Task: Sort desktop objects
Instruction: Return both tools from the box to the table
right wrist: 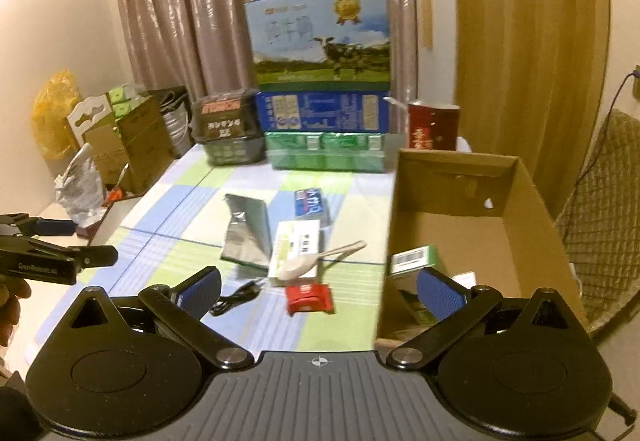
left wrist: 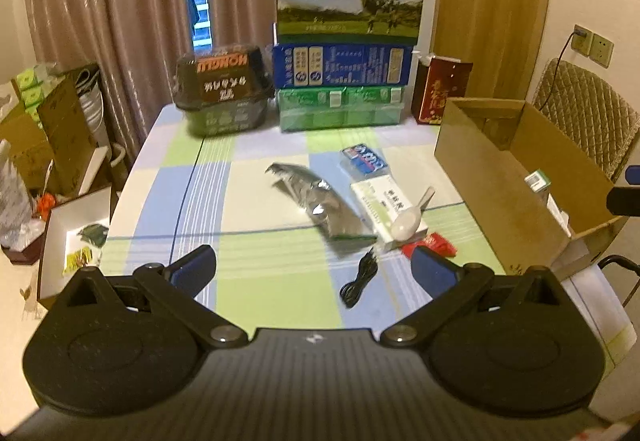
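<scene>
Loose items lie mid-table: a silver foil pouch, a blue packet, a white-green medicine box with a white spoon on it, a red packet and a black cable. An open cardboard box at the right holds a green-white box. My left gripper is open and empty above the near table. My right gripper is open and empty above the red packet.
Stacked milk cartons, a black basket of goods, and a red box line the table's far edge. Cartons and bags stand on the floor at left. A padded chair stands behind the cardboard box.
</scene>
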The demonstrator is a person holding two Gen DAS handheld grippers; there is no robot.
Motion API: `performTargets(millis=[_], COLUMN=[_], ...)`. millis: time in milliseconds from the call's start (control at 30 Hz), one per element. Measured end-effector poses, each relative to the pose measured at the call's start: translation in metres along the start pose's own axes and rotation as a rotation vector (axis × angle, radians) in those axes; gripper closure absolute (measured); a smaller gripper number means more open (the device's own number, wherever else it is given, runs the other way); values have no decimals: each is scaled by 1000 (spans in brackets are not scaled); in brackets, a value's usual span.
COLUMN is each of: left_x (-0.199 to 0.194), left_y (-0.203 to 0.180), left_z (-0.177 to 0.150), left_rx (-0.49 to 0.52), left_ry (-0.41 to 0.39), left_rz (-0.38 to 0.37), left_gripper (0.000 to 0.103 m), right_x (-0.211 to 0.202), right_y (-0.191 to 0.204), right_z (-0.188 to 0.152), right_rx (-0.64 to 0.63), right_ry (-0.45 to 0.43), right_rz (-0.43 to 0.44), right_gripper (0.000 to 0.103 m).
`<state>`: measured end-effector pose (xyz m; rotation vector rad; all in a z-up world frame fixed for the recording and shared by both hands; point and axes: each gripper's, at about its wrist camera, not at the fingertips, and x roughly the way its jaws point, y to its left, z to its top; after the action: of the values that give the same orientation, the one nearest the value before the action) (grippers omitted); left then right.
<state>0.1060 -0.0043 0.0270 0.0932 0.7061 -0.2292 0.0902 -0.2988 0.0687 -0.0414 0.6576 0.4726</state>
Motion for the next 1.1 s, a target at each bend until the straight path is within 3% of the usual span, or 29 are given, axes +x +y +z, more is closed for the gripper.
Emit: performTargets(millis=[533,733,1100], left_x=[47,79,138], left_y=[17,22,5], left_z=[-36,-44,-54], left_rx=[8,49,188], left_ry=[58,81,91], left_rz=[-87,-115,-235], left_gripper=[1,2,22], right_x=[71,109,179], right_y=[45,45,31], right_z=[-37,-45,-58], right_rx=[-53,-75,-87], right_ry=[55,85,152], right_rz=[20,-18,-44], right_gripper=[3,13,29])
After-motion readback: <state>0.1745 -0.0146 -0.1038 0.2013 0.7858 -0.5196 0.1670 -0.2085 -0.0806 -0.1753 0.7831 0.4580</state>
